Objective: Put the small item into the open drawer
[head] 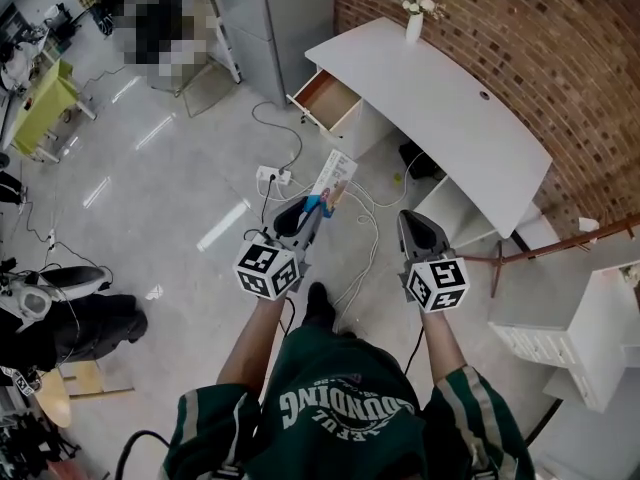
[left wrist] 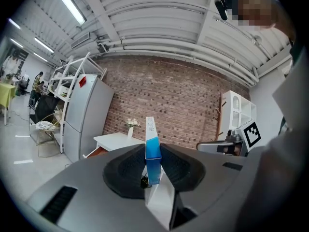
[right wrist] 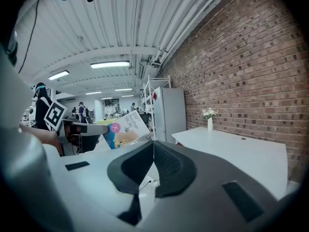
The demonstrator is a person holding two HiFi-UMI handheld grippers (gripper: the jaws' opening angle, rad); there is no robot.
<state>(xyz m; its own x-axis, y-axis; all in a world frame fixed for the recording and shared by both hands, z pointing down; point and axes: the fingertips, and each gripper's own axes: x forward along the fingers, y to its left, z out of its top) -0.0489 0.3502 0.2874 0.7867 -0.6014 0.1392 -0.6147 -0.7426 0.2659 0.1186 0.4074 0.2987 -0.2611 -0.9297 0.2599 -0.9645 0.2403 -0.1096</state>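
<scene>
The small item, a thin, flat cardboard carton [head: 333, 182] printed blue and white, is clamped edge-on between the ribbed black pads [left wrist: 126, 170] of the left tool [head: 305, 216], so pickup is done. The right tool [head: 412, 226] is closed on nothing. The wood-lined open drawer [head: 324, 98] under the smooth white surface [head: 450, 108] lies well ahead. Carrying the carton over and releasing it remain.

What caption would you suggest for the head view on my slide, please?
Left gripper holding a flat box, right gripper shut and empty, before a white desk with its drawer open.
</scene>
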